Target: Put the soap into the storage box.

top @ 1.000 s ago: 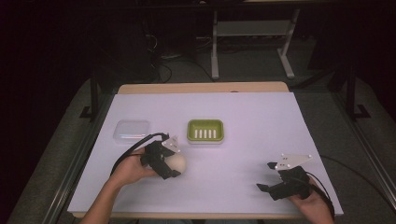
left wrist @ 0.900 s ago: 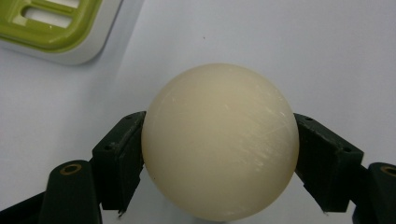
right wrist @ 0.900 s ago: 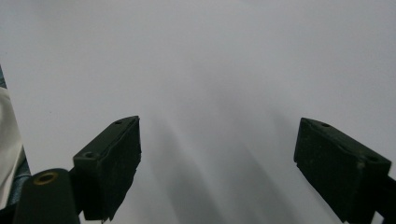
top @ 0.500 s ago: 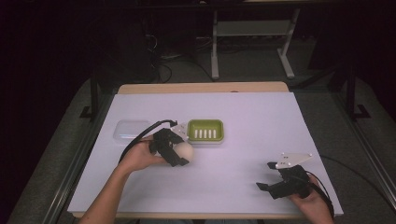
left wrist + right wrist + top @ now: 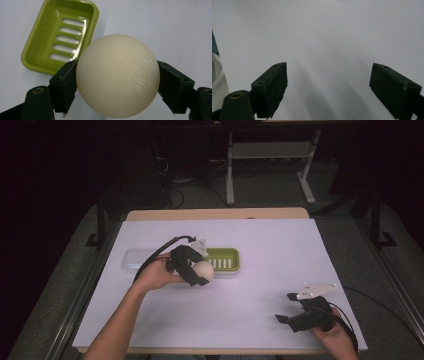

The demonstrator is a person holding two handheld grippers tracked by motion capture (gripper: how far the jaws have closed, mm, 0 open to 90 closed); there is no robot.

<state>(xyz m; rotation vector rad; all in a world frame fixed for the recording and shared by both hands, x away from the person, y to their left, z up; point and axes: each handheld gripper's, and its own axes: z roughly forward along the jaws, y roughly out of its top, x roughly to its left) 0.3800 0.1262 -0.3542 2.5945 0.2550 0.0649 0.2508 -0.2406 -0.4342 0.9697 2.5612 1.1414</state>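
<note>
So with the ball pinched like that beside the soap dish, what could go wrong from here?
1. The left gripper holds the smooth cream ball only at its two sides, so it could squirt out and roll across the white table cover.
2. Dropped from here, above the green soap dish and near its rim, it may bounce off.
3. The open right gripper sits too far away to catch it.

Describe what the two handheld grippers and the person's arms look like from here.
Both grippers are black with two blocky, flat-faced jaws; brass-coloured fasteners sit near the jaw bases in the gripper views. The left gripper trails a black cable that loops back over the hand. The right gripper carries a pale three-cornered plate on top. Both forearms are bare, with no sleeves visible.
</note>
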